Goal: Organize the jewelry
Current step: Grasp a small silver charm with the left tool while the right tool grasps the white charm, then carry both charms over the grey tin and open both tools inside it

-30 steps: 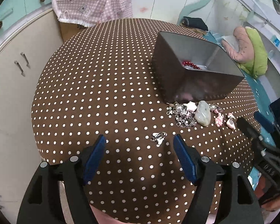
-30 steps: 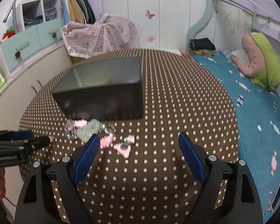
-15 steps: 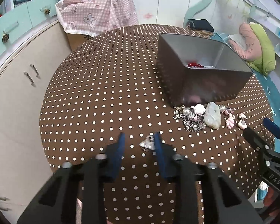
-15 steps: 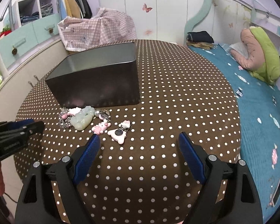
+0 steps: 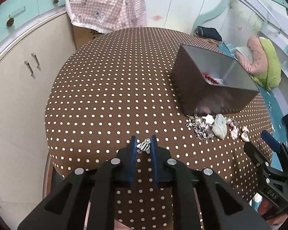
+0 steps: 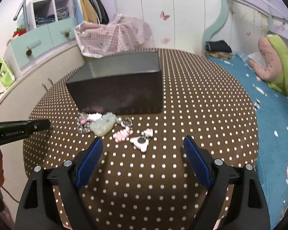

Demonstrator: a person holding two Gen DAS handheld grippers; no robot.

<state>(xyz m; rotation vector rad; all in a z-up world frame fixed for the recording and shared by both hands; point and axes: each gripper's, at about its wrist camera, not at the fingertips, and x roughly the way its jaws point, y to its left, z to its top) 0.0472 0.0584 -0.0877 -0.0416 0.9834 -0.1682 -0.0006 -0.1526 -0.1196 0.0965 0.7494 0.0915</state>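
Jewelry lies in two places on the round table [image 5: 105,88] with its brown, white-dotted cloth. One small silver charm [image 5: 143,145] sits between the blue pads of the left hand-held gripper [image 5: 143,149], whose jaws have just been closing and now pinch it from both sides near the table's near edge. The charm's long axis runs away from the camera, tilted slightly right, with its ring end farthest away.

The rest forms a loose row against the near wall of the dark grey box [image 5: 211,88]: a tangle of silver chain and beads [image 5: 200,128], a pale green stone pendant [image 5: 219,126] lying lengthwise toward the box, and pink charms [image 5: 234,133] further right. In the right wrist view, a pink triangular piece with a dark round centre [image 6: 140,141] lies nearest the camera. Red beads [image 5: 211,78] rest inside the box.

The right hand-held gripper [image 6: 142,147] hovers with its jaws spread wide and nothing between them, just short of the pink pieces.
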